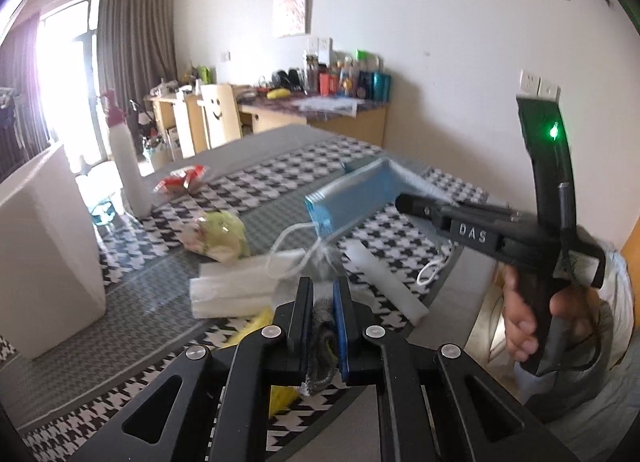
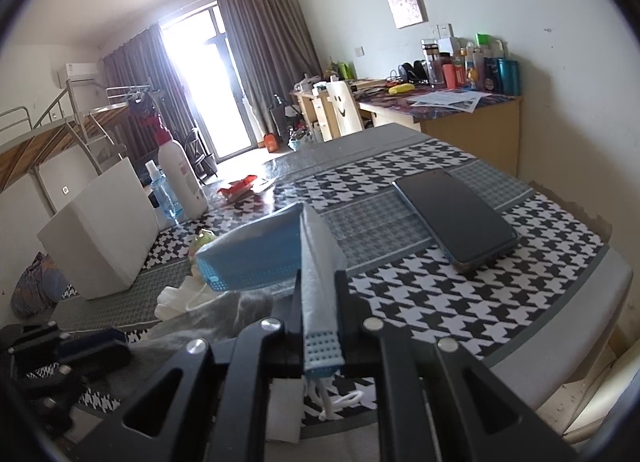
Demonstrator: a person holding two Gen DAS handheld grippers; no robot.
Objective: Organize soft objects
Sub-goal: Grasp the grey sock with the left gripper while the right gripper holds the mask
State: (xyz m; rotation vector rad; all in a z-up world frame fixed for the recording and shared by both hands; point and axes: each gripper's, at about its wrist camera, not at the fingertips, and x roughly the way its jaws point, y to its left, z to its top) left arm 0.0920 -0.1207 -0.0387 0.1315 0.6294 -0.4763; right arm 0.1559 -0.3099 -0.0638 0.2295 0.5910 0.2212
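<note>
The right gripper (image 2: 318, 302) is clenched on a blue face mask (image 2: 260, 254), lifted above the table (image 2: 460, 310) near its front edge; the left gripper (image 1: 324, 302) pinches a grey cloth (image 1: 322, 342). Mid-carry, I judge; next calls for a tidy spot to set the mask down.

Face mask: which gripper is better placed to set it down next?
Right. The right gripper is already shut on the blue face mask, held above the checked table. The left gripper is busy, shut on a grey cloth.
</note>
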